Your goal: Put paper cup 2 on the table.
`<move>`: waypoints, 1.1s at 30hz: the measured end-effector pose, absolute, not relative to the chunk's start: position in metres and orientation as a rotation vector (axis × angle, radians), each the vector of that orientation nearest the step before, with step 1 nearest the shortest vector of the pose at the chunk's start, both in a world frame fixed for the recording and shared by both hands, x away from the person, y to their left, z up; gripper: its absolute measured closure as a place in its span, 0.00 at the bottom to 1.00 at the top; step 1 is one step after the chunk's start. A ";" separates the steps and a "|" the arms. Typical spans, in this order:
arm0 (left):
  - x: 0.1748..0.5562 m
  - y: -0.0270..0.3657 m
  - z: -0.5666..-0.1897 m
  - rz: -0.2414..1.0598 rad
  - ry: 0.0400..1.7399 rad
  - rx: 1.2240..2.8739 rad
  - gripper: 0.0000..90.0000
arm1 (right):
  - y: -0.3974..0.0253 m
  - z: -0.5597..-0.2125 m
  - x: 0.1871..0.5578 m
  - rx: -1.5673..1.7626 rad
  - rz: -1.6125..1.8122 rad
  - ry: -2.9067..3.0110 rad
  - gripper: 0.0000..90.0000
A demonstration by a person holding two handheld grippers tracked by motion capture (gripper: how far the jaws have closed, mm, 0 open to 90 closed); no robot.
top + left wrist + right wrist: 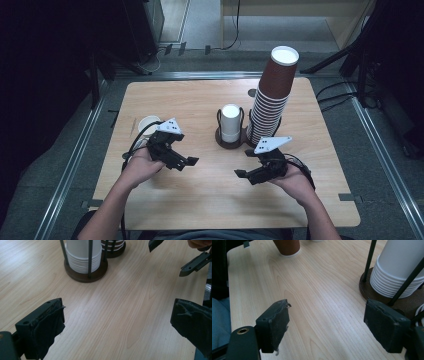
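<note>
Pale wooden table (200, 97) on grey floor (380, 145), dark surroundings, metal rails (70, 165) alongside.

Pale wood-grain surface (200, 100); white cup stack (230, 122) on dark-brown holder (231, 144); brown ribbed cup tower (270, 100); black claws.

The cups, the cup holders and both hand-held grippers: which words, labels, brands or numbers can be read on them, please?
None: no readable text.
Brown cup stack: ribbed sleeves, no print.
White cup stack: plain.
Single cup: no print visible.
Left hand-held gripper and right hand-held gripper: their grey plates carry dark dots, no letters.
</note>
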State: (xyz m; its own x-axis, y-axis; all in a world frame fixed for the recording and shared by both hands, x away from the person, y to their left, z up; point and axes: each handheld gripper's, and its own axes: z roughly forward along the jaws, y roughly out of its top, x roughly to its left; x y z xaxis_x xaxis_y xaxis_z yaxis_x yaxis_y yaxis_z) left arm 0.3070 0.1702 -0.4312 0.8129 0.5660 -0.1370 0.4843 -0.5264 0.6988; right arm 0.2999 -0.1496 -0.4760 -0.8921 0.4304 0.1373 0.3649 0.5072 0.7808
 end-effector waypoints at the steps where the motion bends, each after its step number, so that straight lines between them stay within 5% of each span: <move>1: 0.307 0.167 -0.433 0.133 0.765 2.220 0.00 | -0.149 -0.476 0.300 0.702 1.350 2.662 0.23; 33: 0.304 0.119 -0.479 0.139 0.734 2.243 0.00 | -0.147 -0.481 0.298 0.655 1.291 2.659 0.22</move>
State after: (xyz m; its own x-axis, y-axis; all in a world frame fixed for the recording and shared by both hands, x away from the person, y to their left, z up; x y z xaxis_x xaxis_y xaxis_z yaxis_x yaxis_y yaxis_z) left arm 0.3036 0.1190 -0.4792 0.8288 0.5461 -0.1222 0.4634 -0.5475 0.6968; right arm 0.2980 -0.1466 -0.4810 -0.9002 0.4273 0.0844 0.3306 0.5442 0.7710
